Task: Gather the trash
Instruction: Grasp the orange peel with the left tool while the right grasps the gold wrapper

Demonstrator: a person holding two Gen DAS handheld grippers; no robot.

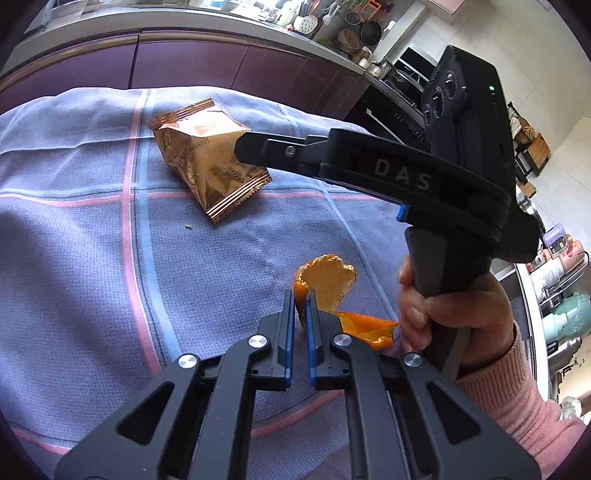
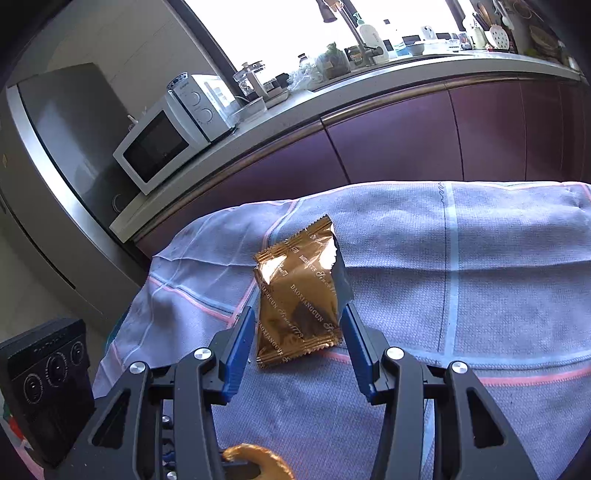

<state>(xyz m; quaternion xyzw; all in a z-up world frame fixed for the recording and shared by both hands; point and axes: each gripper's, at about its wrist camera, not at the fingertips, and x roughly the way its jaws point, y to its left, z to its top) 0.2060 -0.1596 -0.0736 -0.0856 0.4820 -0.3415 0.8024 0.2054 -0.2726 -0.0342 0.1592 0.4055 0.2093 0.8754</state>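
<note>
Between right gripper [image 2: 297, 326] wide fingers: gold wrapper [image 2: 301, 295] | left gripper [image 1: 300, 308] narrow, apparently pinching orange peel [image 1: 327, 282]

The wrapper [image 2: 301, 295] lies on the cloth [image 2: 498, 295], between the right gripper's [image 2: 297, 326] fingers. The peel [image 1: 328, 282] lies nearer, beside the left gripper [image 1: 300, 306].

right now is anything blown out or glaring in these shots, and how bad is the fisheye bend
Right wrist view: the window is blown out to white, and the gold wrapper carries bright glare. Left wrist view: light is more even, the wrapper shines mildly, and the orange peel is sharp. Both views bow the counter edge and have dark corners.
</note>
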